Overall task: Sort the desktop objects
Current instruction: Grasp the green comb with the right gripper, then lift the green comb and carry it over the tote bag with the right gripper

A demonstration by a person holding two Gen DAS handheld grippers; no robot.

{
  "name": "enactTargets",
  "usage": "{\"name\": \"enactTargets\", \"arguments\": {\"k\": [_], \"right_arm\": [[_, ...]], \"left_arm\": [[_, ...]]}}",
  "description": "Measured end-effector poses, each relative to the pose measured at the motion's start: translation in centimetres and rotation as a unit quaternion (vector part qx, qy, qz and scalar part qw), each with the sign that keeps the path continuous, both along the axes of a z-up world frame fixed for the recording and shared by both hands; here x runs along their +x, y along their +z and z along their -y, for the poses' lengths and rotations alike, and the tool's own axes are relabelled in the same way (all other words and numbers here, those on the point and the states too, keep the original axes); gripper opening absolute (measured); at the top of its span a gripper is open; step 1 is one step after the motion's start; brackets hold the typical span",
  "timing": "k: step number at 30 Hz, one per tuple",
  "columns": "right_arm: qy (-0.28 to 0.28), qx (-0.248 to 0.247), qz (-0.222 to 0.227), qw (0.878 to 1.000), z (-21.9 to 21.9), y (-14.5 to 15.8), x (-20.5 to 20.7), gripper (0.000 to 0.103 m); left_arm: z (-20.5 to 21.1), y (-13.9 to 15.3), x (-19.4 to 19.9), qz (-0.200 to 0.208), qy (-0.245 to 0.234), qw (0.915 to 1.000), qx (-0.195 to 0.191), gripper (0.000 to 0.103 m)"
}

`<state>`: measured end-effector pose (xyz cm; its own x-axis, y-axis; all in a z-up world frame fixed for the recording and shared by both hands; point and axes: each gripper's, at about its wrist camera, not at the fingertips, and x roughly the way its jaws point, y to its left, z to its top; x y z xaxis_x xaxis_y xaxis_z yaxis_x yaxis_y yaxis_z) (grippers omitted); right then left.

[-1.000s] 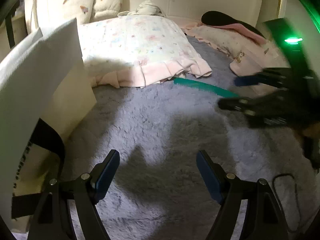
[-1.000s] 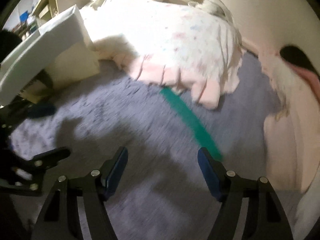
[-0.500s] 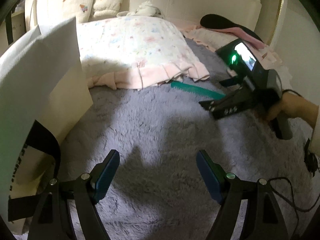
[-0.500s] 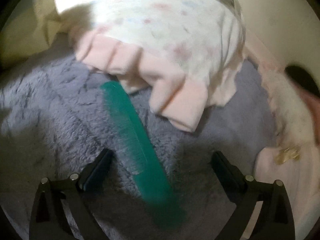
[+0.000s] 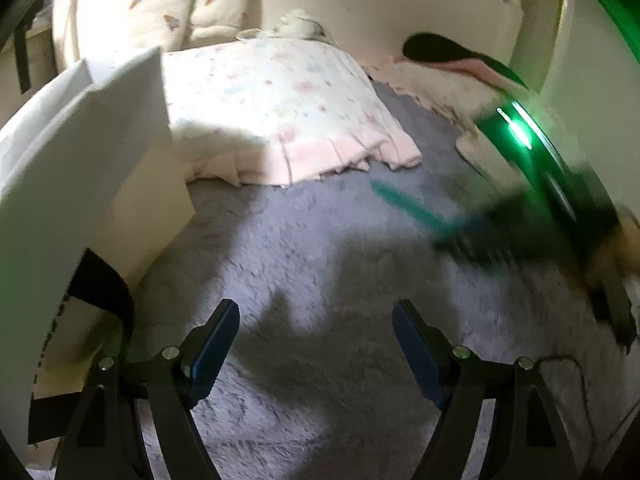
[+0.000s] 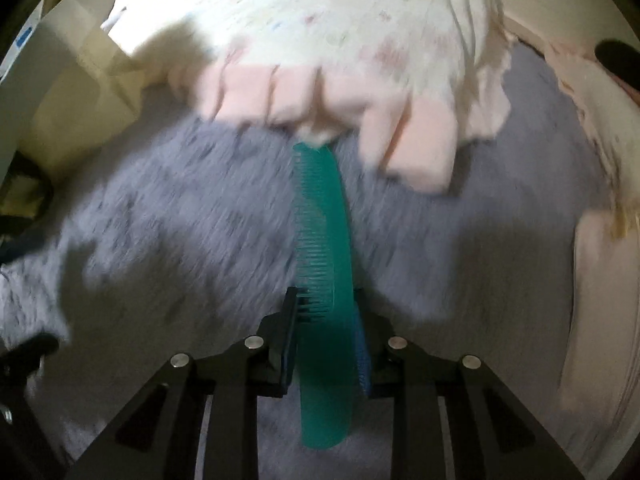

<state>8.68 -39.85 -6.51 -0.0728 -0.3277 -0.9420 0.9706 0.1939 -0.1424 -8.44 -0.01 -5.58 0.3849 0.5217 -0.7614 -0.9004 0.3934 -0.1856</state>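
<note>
Right hand-held gripper (image 6: 326, 340) clamps the comb (image 6: 324, 240), tip at twelve o'clock touching the pillow (image 6: 340, 40); left hand-held gripper (image 5: 316, 344) gapes wide over open blanket (image 5: 300, 260).

A comb (image 6: 324, 236) lies lengthwise on the blanket (image 5: 304, 264), its near end between the fingers of the right gripper (image 6: 325, 344) and its far end touching the frilled edge of the pillow (image 5: 280, 112) behind it. A box (image 5: 92, 168) stands at the left edge, beside the pillow. The left gripper (image 5: 316, 344) hangs over bare blanket in front, with the comb off to its right.
</note>
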Motion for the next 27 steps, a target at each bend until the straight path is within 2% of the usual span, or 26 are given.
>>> {"name": "enactTargets", "arguments": {"k": [4, 7, 9, 12, 13, 15, 17, 20, 24, 27], "right_arm": [[-0.042, 0.038, 0.018, 0.998, -5.1, -0.8, 2.2, 0.025], [-0.065, 0.07, -0.006, 0.995, -8.0, -1.0, 4.5, 0.025], [-0.061, 0.09, -0.002, 0.994, -9.3, -1.1, 6.1, 0.025], [-0.07, 0.102, 0.037, 0.992, -10.5, -0.8, 7.3, 0.025], [-0.077, 0.102, 0.053, 0.99, -10.8, -0.4, 7.5, 0.025], [-0.085, 0.088, 0.07, 0.99, -11.2, 0.8, 7.9, 0.025], [-0.088, 0.067, 0.084, 0.99, -11.6, 2.2, 8.3, 0.025], [-0.096, 0.03, 0.102, 0.99, -12.4, 4.1, 8.6, 0.025], [-0.068, 0.004, 0.079, 0.995, -12.6, 5.6, 10.3, 0.025], [-0.056, -0.007, 0.086, 0.995, -13.1, 6.3, 10.3, 0.025]], "left_arm": [[0.0, -0.3, -0.5, 0.002, 0.004, 1.0, -0.005, 0.077], [0.4, -0.7, 0.1, -0.039, -0.002, 0.9992, 0.002, 0.077], [0.8, -0.9, 0.3, -0.05, -0.009, 0.9987, 0.002, 0.077], [2.0, -1.5, 0.6, -0.055, -0.035, 0.9978, -0.014, 0.077], [2.7, -1.8, 0.8, -0.068, -0.045, 0.9965, -0.016, 0.077], [3.8, -2.1, 1.1, -0.098, -0.064, 0.993, -0.015, 0.077], [4.8, -1.5, 1.5, -0.111, -0.073, 0.9912, -0.002, 0.077], [5.2, -0.1, 1.4, -0.099, -0.071, 0.9924, 0.017, 0.077], [5.4, 1.8, 0.9, -0.102, -0.064, 0.9915, 0.049, 0.077], [5.3, 3.0, 0.1, -0.086, -0.049, 0.9933, 0.06, 0.077]]}}
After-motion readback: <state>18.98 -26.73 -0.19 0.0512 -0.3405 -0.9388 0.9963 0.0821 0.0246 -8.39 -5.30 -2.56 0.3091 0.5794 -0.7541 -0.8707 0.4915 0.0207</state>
